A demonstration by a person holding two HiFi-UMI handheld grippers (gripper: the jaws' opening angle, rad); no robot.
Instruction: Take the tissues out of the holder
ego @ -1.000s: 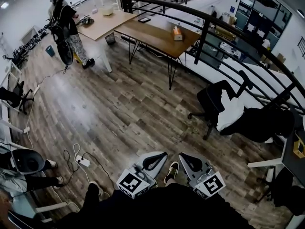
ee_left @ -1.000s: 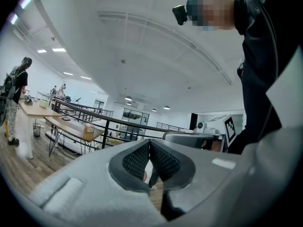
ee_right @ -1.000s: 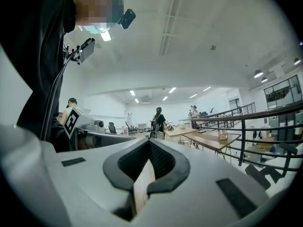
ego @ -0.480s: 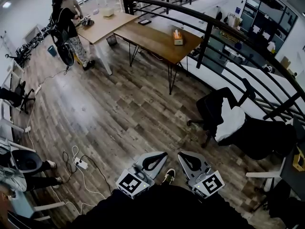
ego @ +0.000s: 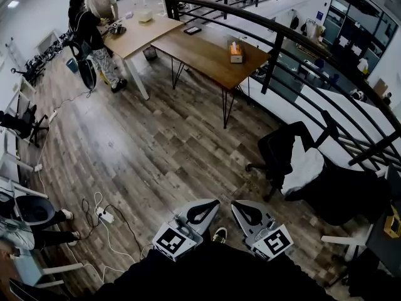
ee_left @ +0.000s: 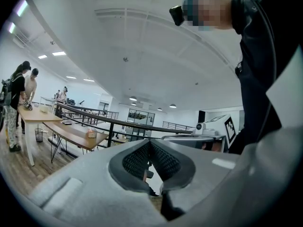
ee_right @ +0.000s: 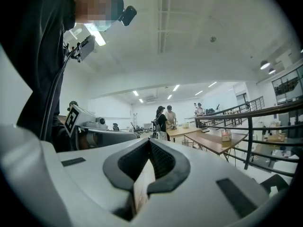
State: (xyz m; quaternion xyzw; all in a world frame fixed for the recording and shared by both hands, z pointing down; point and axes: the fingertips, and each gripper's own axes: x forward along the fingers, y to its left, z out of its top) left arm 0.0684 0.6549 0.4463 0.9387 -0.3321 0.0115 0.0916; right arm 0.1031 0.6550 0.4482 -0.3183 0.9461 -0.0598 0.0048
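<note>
The tissue holder (ego: pixel 235 51), a small wooden box with a tissue sticking up, stands on the far brown table (ego: pixel 200 52), well ahead of both grippers. It is small in the left gripper view (ee_left: pixel 90 134) and in the right gripper view (ee_right: pixel 226 135). My left gripper (ego: pixel 202 212) and right gripper (ego: pixel 245 213) hang side by side at the bottom of the head view, over the wooden floor. Both point level toward the table. The left gripper's (ee_left: pixel 149 142) jaws meet at the tips with nothing between them, and so do the right gripper's (ee_right: pixel 149 141).
Two people (ego: pixel 94 17) stand at a lighter table (ego: pixel 135 33) at the back left. A black railing (ego: pixel 276 42) curves along the right. A black office chair with a white cloth (ego: pixel 294 162) stands on the right. A power strip with cables (ego: pixel 108 215) lies at the lower left.
The head view has advanced toward the brown table: the table and tissue holder sit lower and larger. Both grippers keep their place in the view and stay shut.
</note>
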